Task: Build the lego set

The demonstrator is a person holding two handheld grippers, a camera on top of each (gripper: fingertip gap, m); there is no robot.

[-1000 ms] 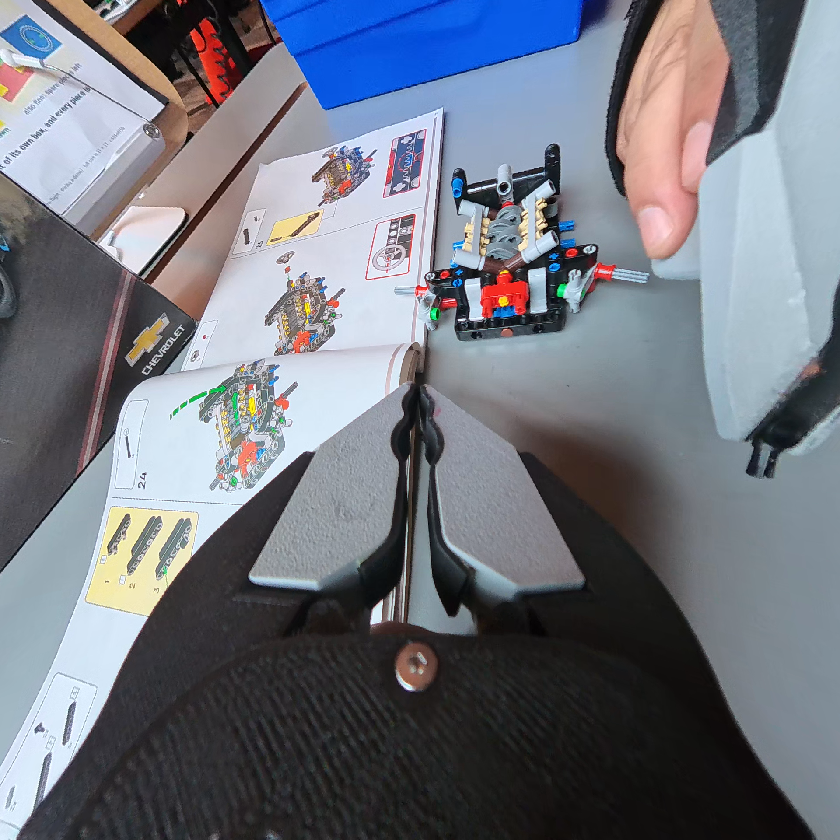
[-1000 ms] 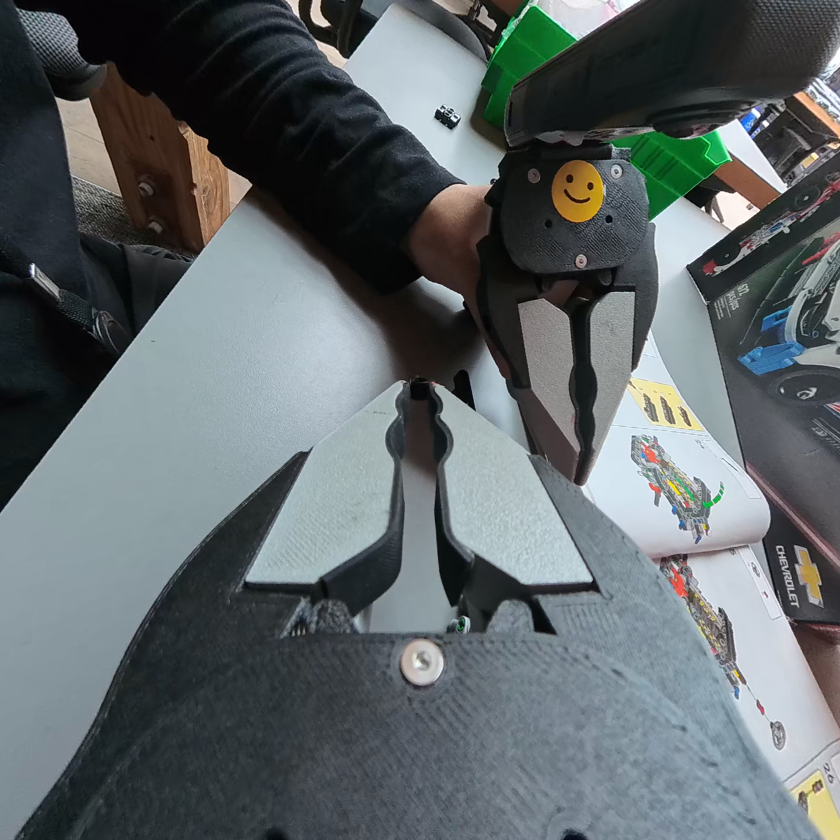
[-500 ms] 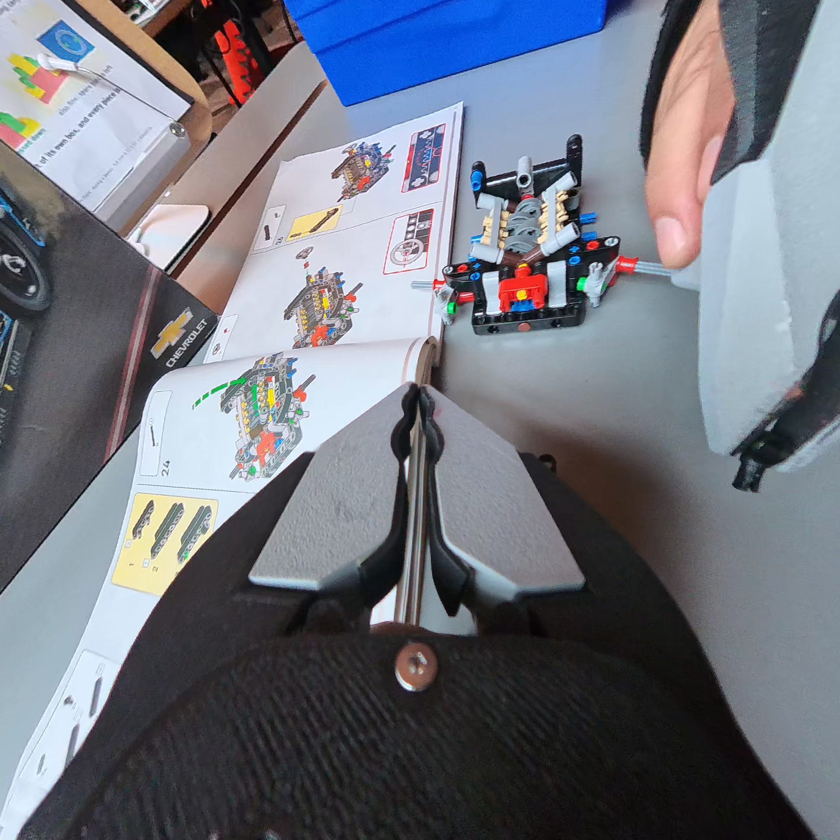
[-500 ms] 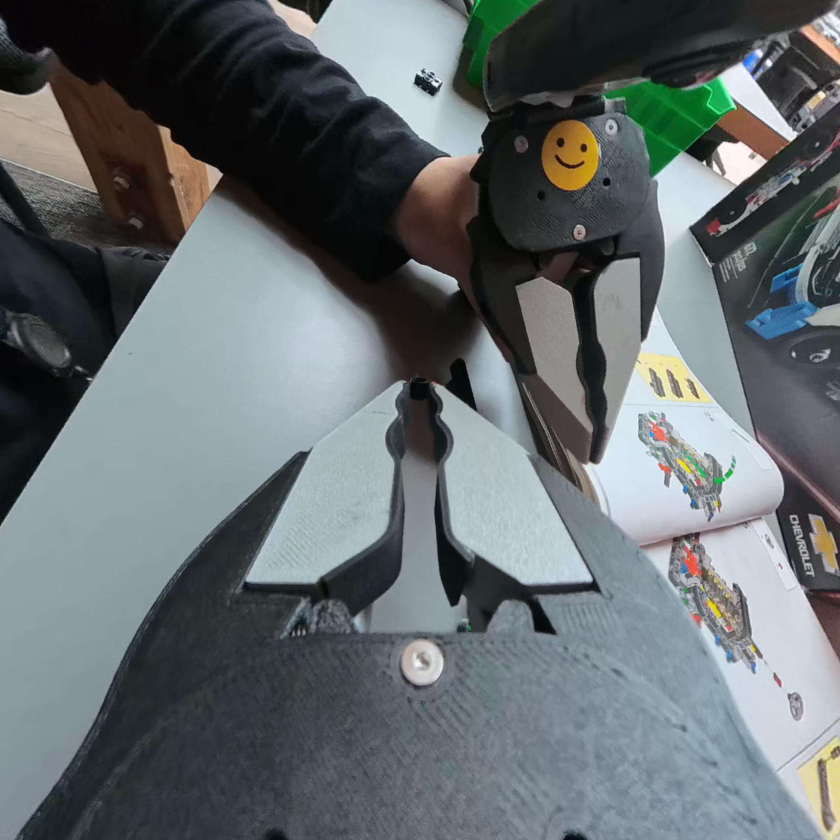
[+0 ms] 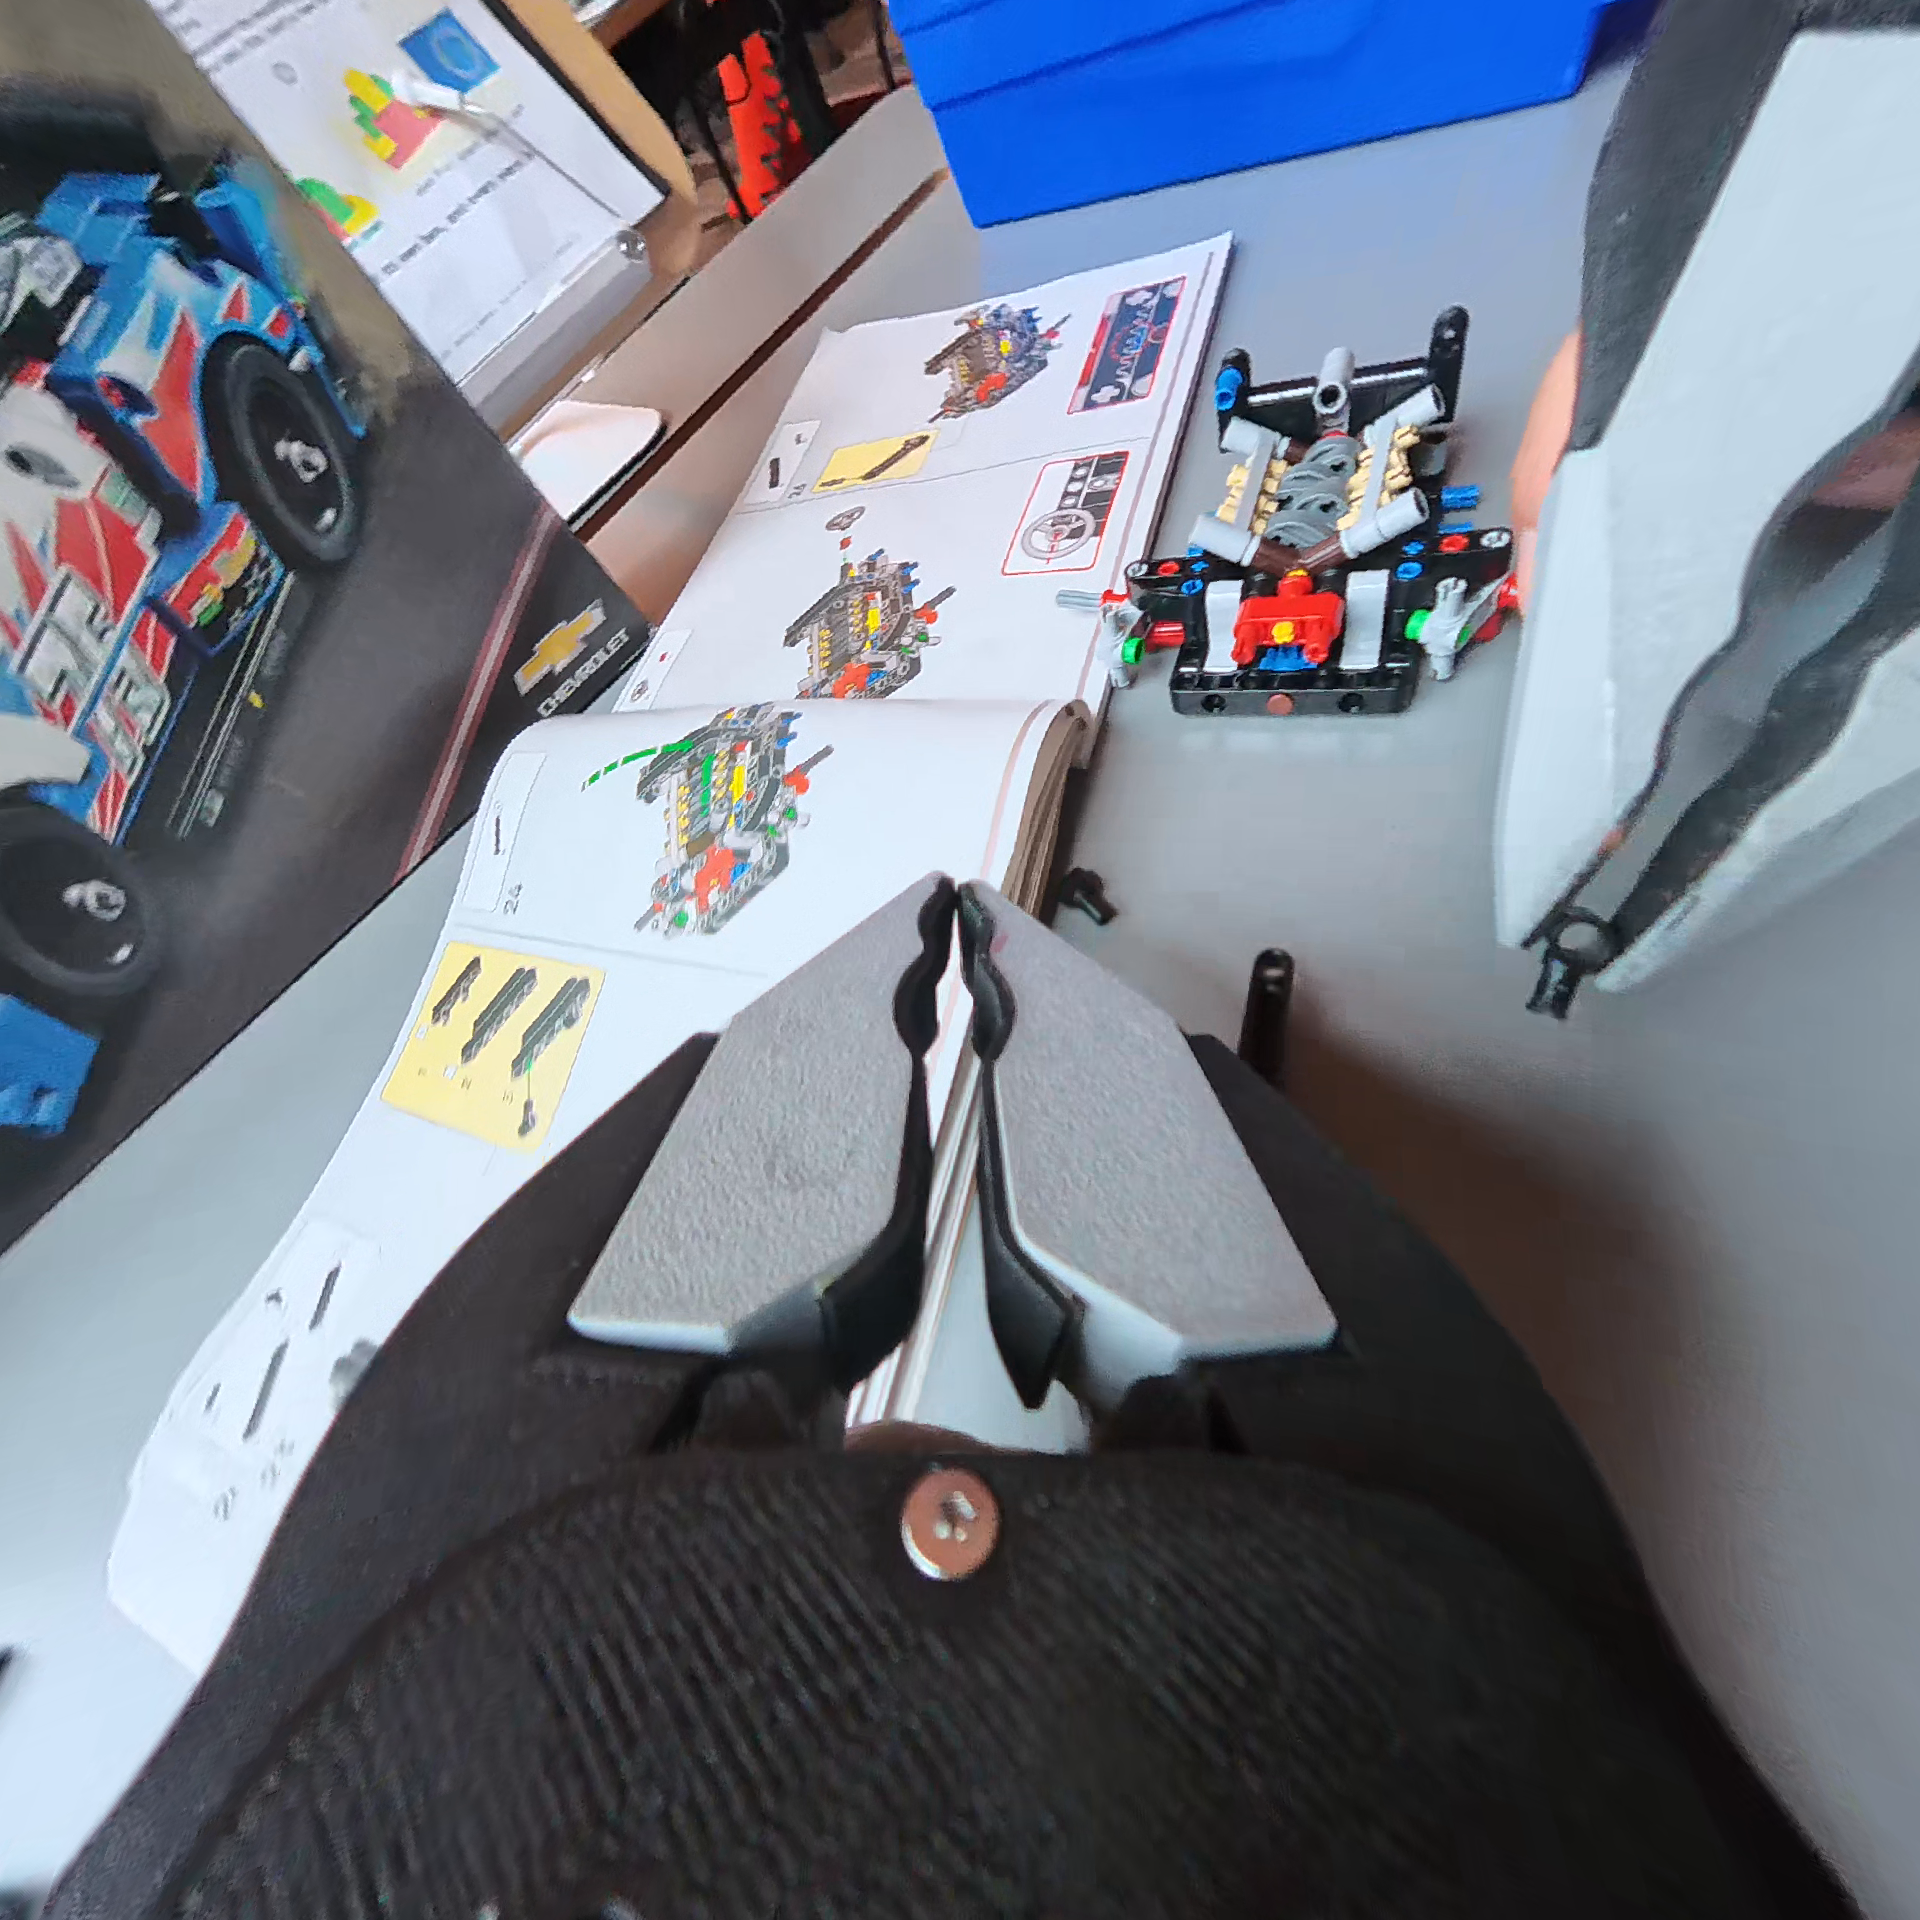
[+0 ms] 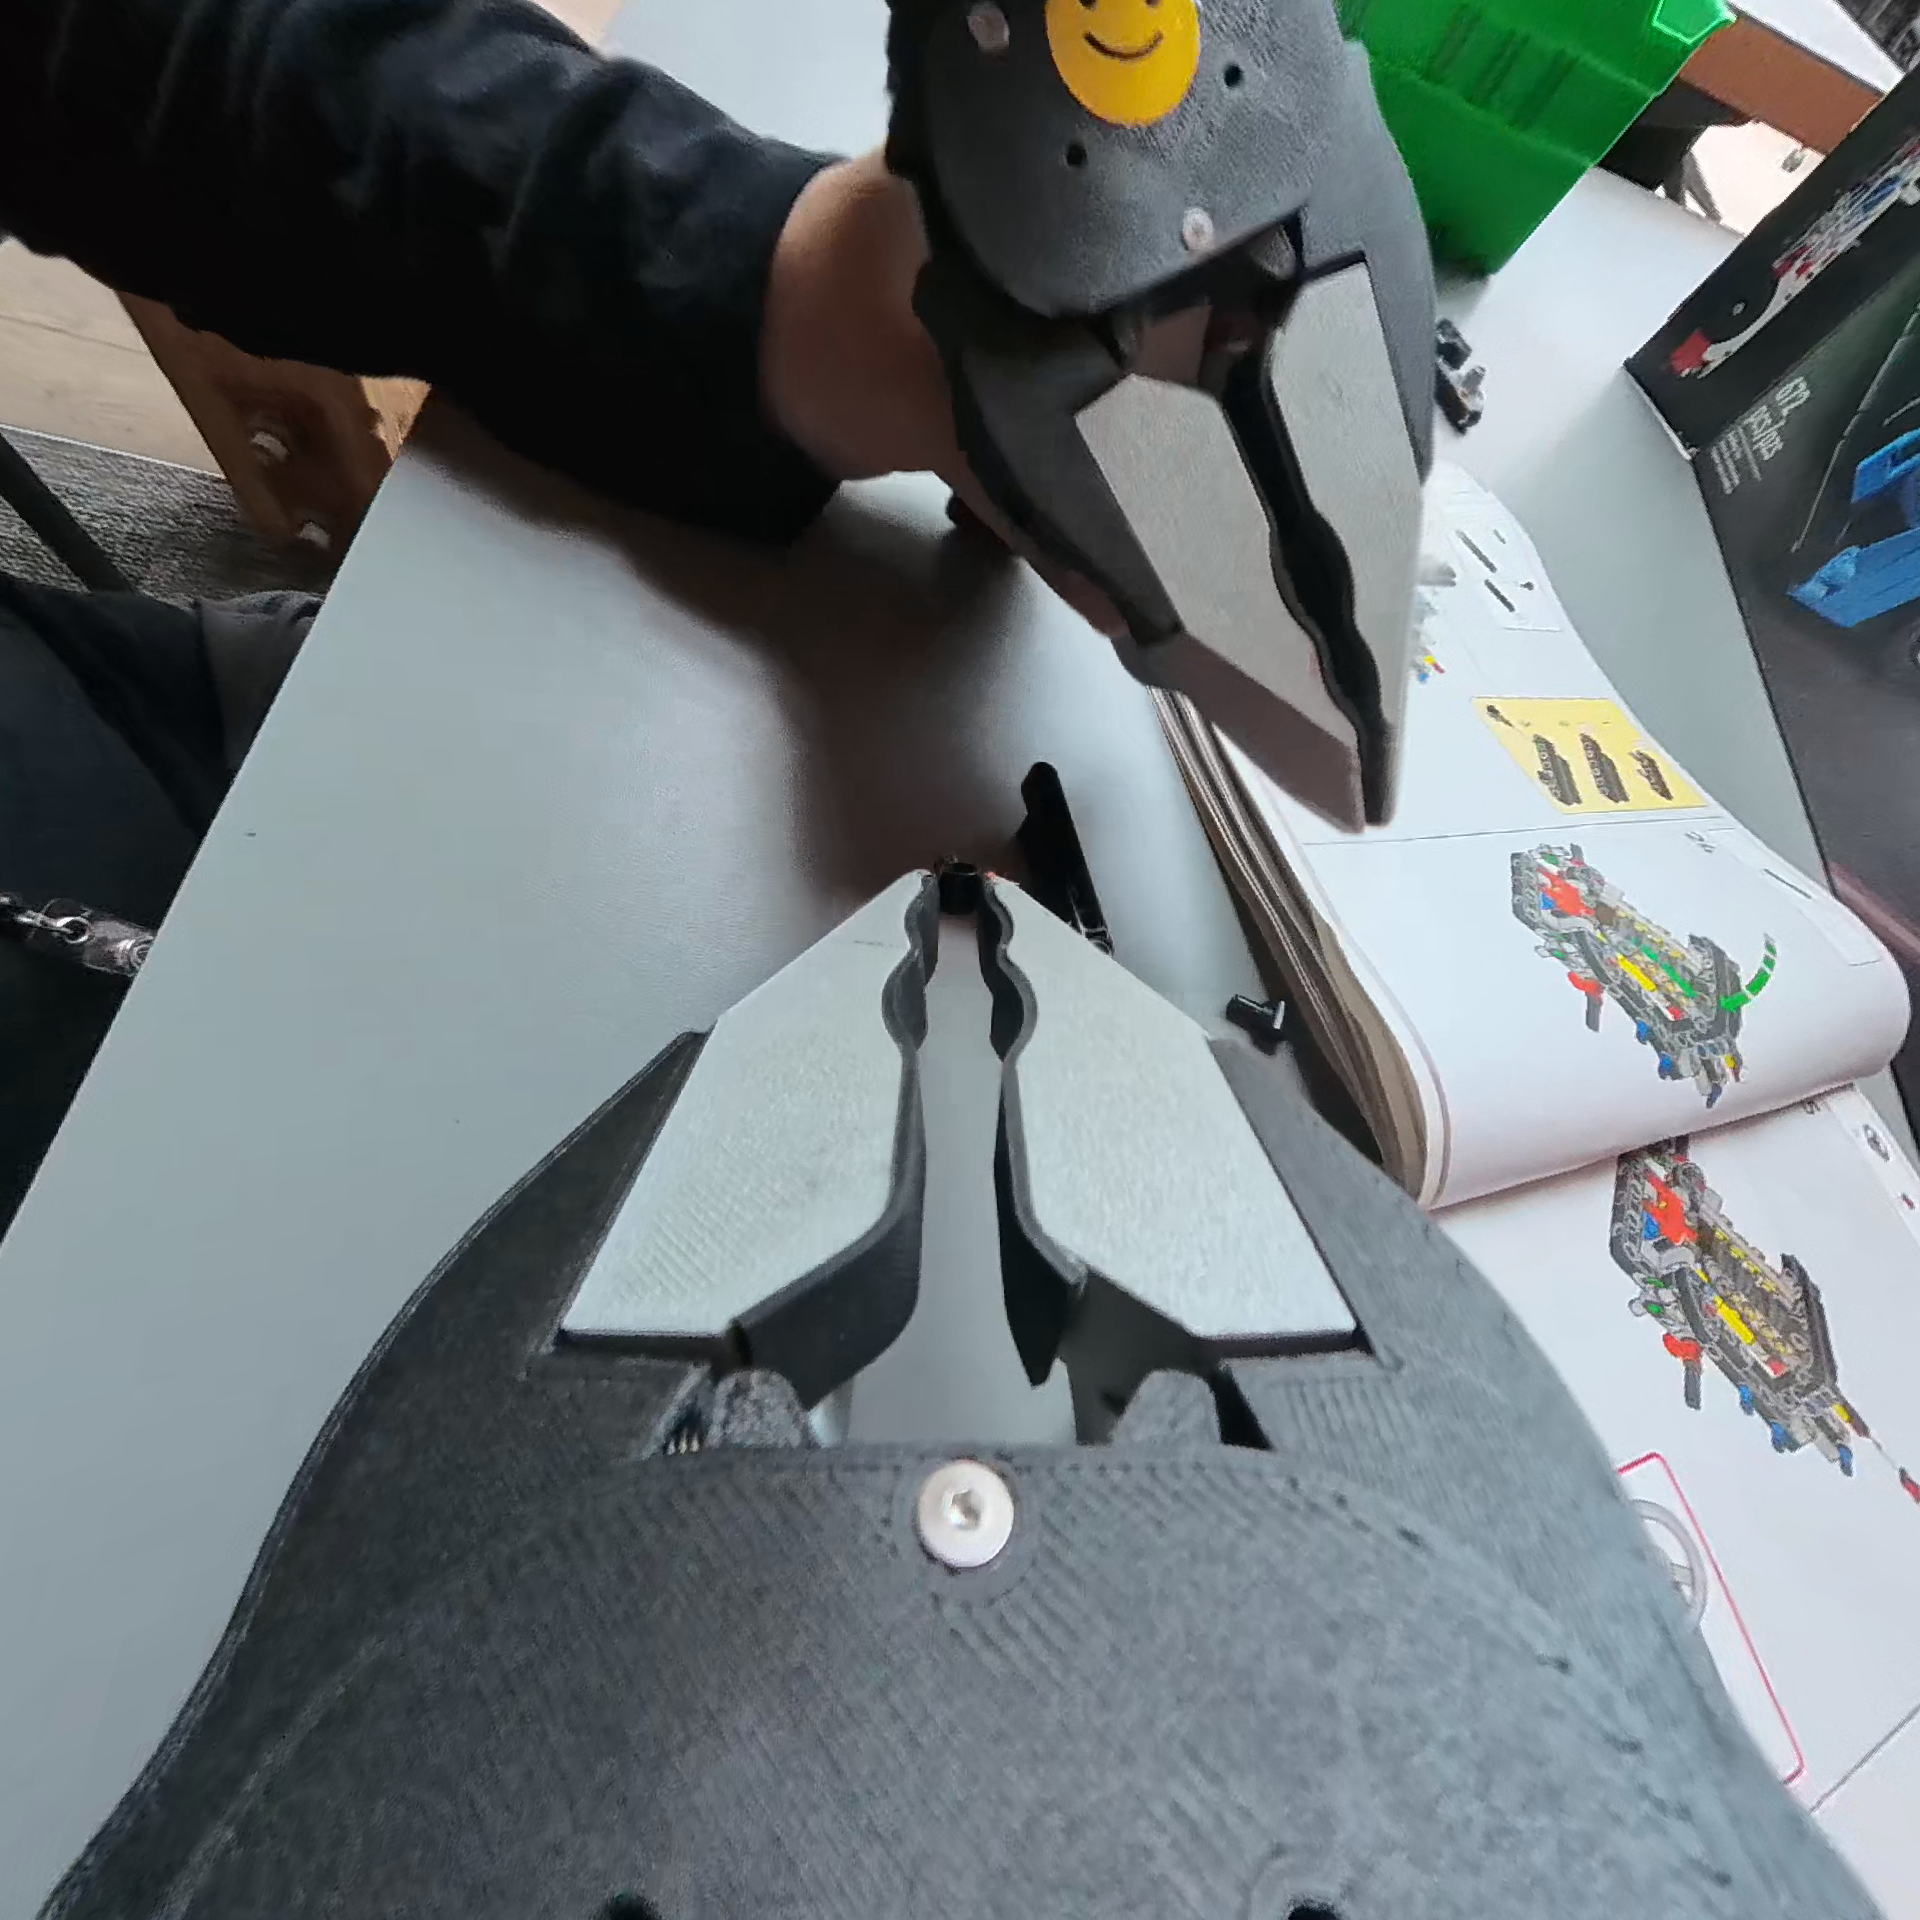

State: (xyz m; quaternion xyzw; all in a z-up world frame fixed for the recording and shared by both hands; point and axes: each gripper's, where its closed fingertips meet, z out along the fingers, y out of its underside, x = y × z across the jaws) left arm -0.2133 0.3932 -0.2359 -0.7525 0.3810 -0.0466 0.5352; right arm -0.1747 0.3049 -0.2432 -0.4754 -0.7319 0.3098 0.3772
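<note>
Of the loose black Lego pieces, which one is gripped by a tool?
The small black pin pinched at the right tool's tips; the long black beam and short pin lie on the table.

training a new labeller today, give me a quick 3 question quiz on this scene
1. True or false: the left tool holds a part.
2. Multiple choice: what does the right tool grip at its tips? A) a small black pin B) a red brick C) a page of the manual
3. Fill in: the partly built model sits on the table just beyond the open ____.

Key
1. False: its tips are closed with nothing between them.
2. A: the pin shows between the tips.
3. Manual.
</note>
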